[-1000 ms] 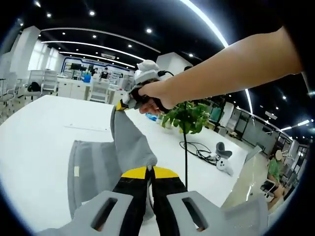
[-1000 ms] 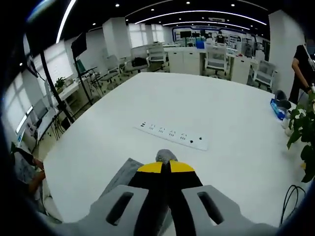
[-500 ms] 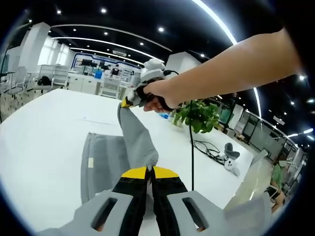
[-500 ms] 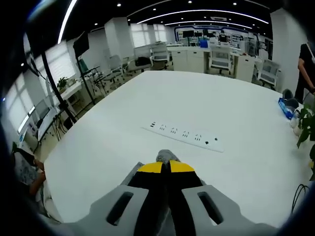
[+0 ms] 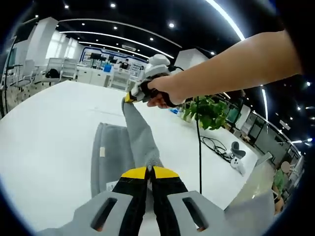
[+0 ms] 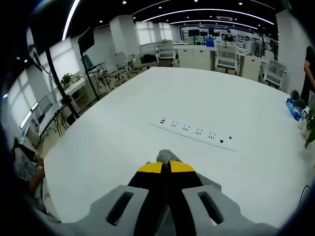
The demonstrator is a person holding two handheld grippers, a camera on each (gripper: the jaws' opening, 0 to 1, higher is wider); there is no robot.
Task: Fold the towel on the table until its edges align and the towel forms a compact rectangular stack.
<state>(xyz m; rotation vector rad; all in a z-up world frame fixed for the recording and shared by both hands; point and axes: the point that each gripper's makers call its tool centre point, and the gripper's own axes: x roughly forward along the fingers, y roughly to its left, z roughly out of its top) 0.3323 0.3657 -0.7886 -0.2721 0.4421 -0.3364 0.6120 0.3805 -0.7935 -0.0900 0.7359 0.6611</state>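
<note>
White table (image 6: 123, 113): both grippers (image 5: 149, 170) (image 6: 165, 165) clenched on towel (image 5: 140, 140) edge (lifted taut); carry level over far edge, align corners.

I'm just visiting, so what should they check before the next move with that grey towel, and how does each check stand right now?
1. Left gripper shut on the grey cloth towel: ok.
2. Right gripper shut on a towel corner: ok.
3. Held edge stretched between both grippers: ok.
4. Rest of the towel lying on the white table: ok.
5. White power strip apart from the towel: ok.
6. Edges aligned: cannot tell.
</note>
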